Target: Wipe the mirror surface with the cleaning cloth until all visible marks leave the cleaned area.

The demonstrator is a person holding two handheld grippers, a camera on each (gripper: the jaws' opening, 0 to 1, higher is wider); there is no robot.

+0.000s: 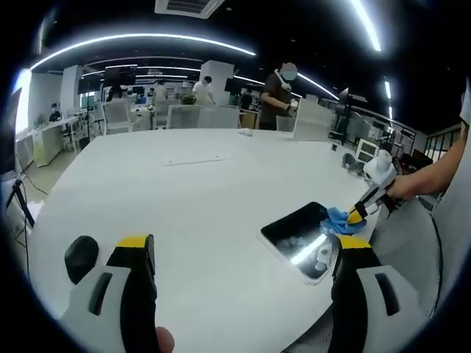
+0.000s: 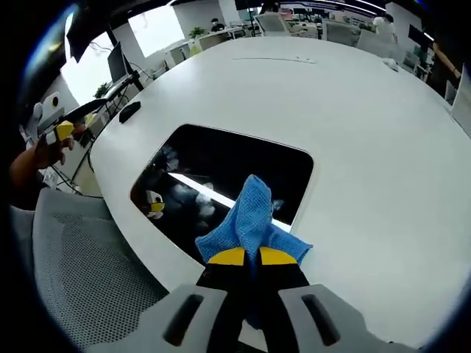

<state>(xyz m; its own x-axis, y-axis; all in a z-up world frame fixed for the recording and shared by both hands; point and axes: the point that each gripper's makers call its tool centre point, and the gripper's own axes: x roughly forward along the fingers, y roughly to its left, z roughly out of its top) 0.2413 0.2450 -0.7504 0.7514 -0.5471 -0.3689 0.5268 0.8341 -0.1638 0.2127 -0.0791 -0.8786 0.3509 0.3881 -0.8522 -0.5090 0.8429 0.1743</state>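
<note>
In the left gripper view, the left gripper (image 1: 246, 254) hovers above the broad white table (image 1: 184, 198) with its jaws spread wide and nothing between them, likely kept back so the work stays in sight. One flat, dark, rounded-rectangular mirror (image 1: 298, 230) lies near the table's edge. The right gripper (image 1: 358, 215) comes in from the right, pressing one blue microfibre cleaning cloth (image 1: 337, 218) onto the mirror's far corner.

In the right gripper view, the right gripper (image 2: 245, 257) has its yellow-tipped jaws clamped on the cloth (image 2: 250, 213), which drapes forward over the mirror (image 2: 221, 173) so its free fold can rub the glass. Pale smudges show on the glass, so wiping seems unfinished. One mesh chair back (image 2: 73, 257) stands beside the table (image 2: 353, 132).
</note>
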